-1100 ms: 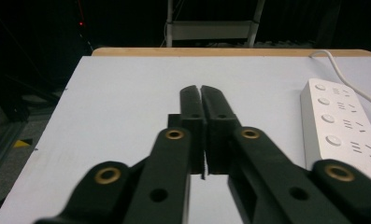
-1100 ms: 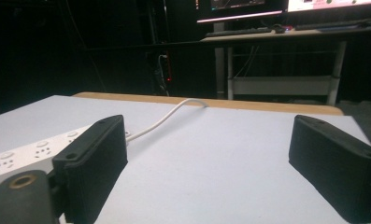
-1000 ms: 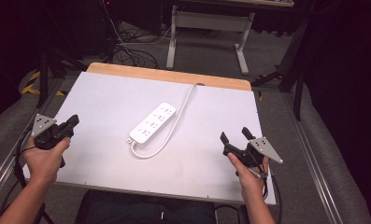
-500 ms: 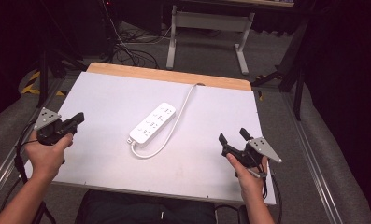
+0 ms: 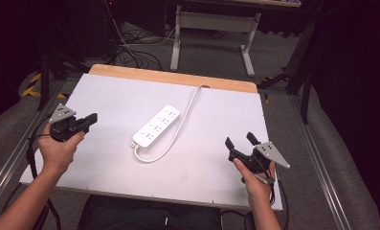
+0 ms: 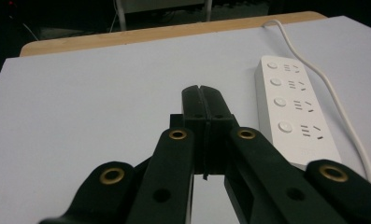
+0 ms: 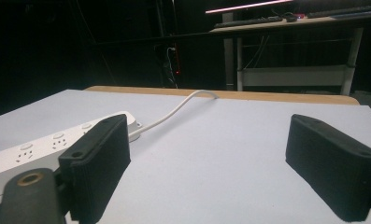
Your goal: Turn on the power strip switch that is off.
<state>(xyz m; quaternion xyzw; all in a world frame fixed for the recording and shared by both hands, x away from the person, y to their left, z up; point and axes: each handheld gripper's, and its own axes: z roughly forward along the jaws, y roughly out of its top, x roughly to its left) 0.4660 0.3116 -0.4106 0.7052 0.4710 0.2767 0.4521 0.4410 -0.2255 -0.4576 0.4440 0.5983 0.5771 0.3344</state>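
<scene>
High view: white power strip [image 5: 156,126] lying diagonally mid-tabletop [image 5: 106,100], its cord [image 5: 190,103] running off over the far wooden edge, a loop of it curling round the near end. Left gripper [image 5: 91,118] held at the left edge, jaws pressed together, empty, pointing toward the strip but well apart from it. Right gripper [image 5: 240,141] near the front right corner, jaws spread, empty, also well apart. Left gripper view: jaws flush against each other with nothing between, strip [image 6: 293,107] ahead and off to the right, socket face up. Right gripper view: jaws wide, bare tabletop between them, strip [image 7: 57,142] low at left behind the left jaw, cord [image 7: 174,112] arcing to the far edge. Judged step: approach only, no contact yet. Next move likely needs the left jaws opened wider than the strip body, then aimed across its narrow side; right could steady the far end or cord.
</scene>
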